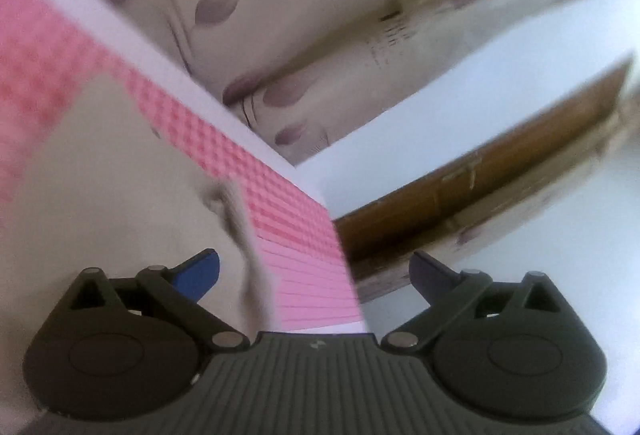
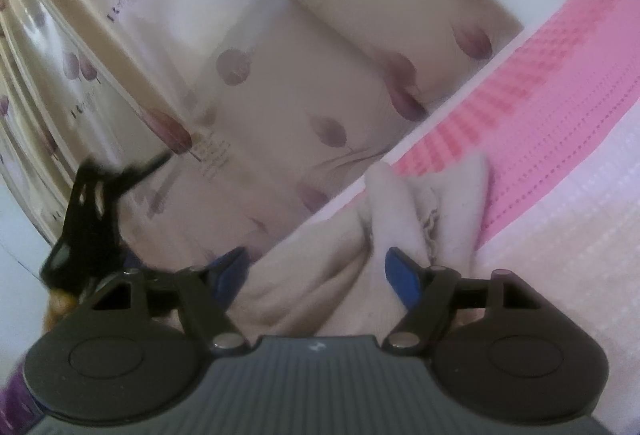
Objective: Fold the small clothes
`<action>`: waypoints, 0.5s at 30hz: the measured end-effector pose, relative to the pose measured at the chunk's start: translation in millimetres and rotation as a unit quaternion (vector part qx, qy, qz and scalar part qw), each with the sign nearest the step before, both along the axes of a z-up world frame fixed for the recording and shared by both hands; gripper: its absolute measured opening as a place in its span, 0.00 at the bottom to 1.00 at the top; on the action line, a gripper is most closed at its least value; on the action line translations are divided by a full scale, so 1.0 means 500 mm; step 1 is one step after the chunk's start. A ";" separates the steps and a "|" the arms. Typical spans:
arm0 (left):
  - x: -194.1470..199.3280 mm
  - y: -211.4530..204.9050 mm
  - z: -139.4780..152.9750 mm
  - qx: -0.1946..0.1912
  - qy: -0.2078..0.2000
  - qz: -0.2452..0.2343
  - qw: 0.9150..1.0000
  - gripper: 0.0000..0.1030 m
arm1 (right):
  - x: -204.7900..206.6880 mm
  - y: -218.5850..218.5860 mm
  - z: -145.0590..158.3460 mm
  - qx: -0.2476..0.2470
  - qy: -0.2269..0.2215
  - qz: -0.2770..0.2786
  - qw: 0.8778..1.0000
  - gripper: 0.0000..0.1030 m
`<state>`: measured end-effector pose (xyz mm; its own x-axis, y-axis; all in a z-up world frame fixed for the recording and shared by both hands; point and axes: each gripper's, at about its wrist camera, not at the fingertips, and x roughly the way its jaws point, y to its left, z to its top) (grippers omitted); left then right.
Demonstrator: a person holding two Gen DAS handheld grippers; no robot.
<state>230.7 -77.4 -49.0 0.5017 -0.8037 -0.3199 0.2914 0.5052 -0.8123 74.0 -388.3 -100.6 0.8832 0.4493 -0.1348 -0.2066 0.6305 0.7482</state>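
A small cream garment [image 2: 320,287] lies crumpled on a pink checked cloth [image 2: 540,87], with one fold standing up [image 2: 390,203]. My right gripper [image 2: 316,271] is low over it, open, and the garment runs between its blue pads [image 2: 402,275] without being pinched. In the left wrist view the same cream garment [image 1: 100,187] spreads flat at the left on the pink cloth [image 1: 304,235]. My left gripper [image 1: 316,271] is open wide with nothing between its fingers, and sits to the right of the garment near the cloth's edge.
A cream curtain with purple flowers [image 1: 260,15] hangs behind the surface's white edge [image 1: 160,51]. A brown wooden frame [image 1: 480,171] runs along the right. A blurred black shape [image 2: 88,211] sits at the left of the right wrist view. Pale waffle fabric [image 2: 560,247] lies at the right.
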 end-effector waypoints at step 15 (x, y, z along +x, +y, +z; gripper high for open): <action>-0.160 -0.030 -0.125 0.125 -0.192 -0.059 0.972 0.98 | 0.235 0.089 0.020 -0.046 0.154 0.081 0.984 0.78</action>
<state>150.7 -92.5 -111.5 0.5314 -0.7843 -0.3201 0.6165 0.6172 -0.4888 191.2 -343.6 -90.7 0.7127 0.5537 -0.4306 -0.0822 0.6756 0.7327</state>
